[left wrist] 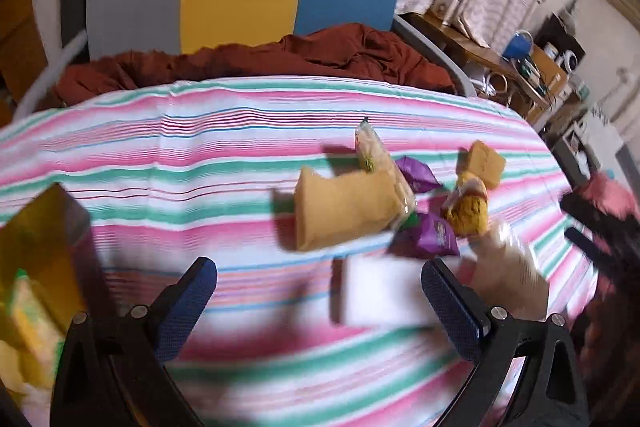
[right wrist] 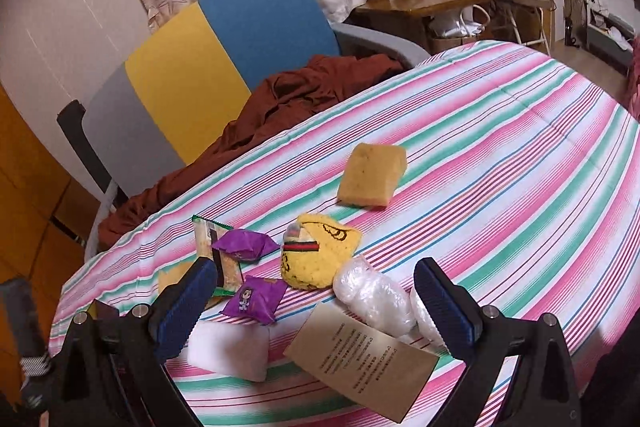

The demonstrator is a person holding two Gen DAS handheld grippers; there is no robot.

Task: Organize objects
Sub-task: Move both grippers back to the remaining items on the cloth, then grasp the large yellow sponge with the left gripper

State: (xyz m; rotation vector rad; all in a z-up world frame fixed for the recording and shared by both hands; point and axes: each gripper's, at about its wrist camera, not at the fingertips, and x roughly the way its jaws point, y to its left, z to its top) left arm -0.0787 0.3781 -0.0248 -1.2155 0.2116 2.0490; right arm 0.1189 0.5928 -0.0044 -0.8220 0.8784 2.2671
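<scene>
- Both grippers I hold above the striped cloth (right wrist: 520, 147): the left gripper (left wrist: 320, 303) and the right gripper (right wrist: 316, 303) have fingers apart and carry nothing.
- Nearest to the right one lie a white block (right wrist: 228, 351), a brown card (right wrist: 360, 355) and a clear plastic bundle (right wrist: 372, 295).
- Behind these I see two purple packets (right wrist: 250, 301), a yellow knitted pouch (right wrist: 320, 255) and a snack pack (right wrist: 208, 239).
- Farther, alone, a yellow sponge (right wrist: 372, 175).
- Beyond the table, a chair (right wrist: 224, 51) with red cloth (right wrist: 280, 95).

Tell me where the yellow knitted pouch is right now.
In the right wrist view the yellow knitted pouch lies mid-frame on the striped cloth, between a purple wrapper on its left and a clear plastic bundle at lower right.
</scene>
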